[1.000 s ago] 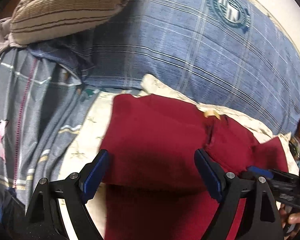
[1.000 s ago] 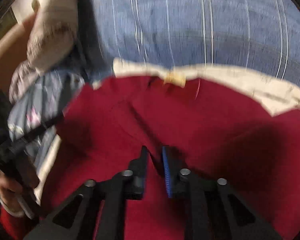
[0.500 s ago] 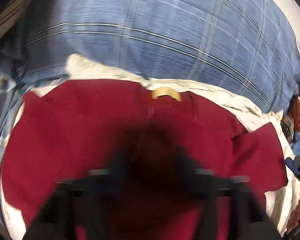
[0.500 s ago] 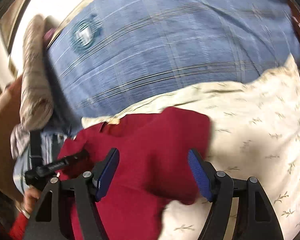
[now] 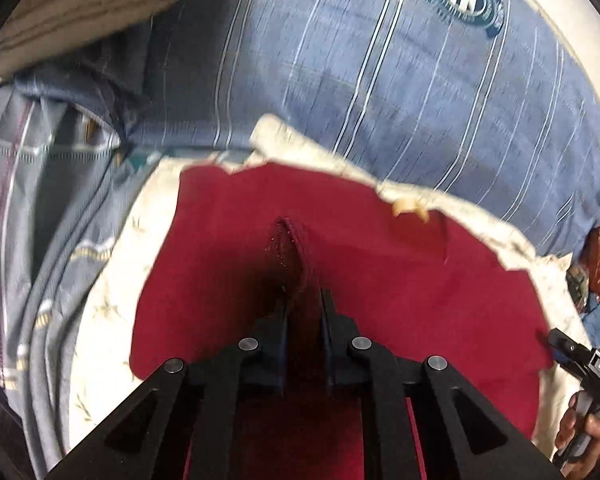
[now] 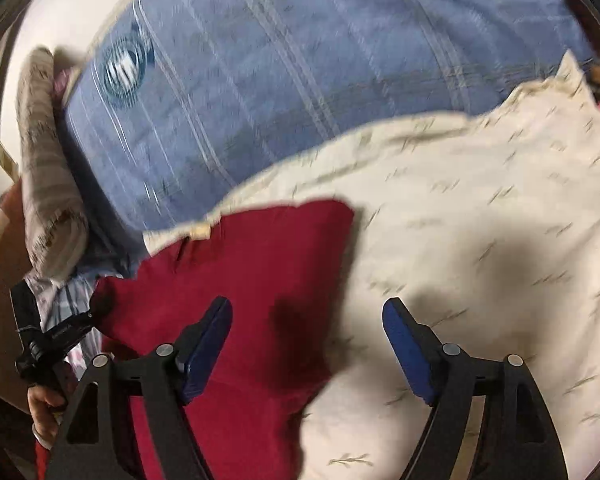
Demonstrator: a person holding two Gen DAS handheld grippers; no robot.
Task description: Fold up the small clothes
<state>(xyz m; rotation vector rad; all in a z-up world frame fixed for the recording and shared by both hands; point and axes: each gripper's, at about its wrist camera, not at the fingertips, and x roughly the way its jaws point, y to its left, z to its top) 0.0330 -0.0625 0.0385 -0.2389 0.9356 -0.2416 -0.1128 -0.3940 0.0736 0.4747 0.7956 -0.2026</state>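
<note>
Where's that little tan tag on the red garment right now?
In the left wrist view the tan tag sits at the far edge of the red garment, right of the left gripper, where red meets the cream cloth.

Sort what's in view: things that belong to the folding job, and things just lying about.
In the job:
red garment
left gripper, pinching a ridge of it
right gripper, open over its edge
cream cloth it lies on

Lying about:
blue striped bedding
striped pillow
grey clothes
</note>
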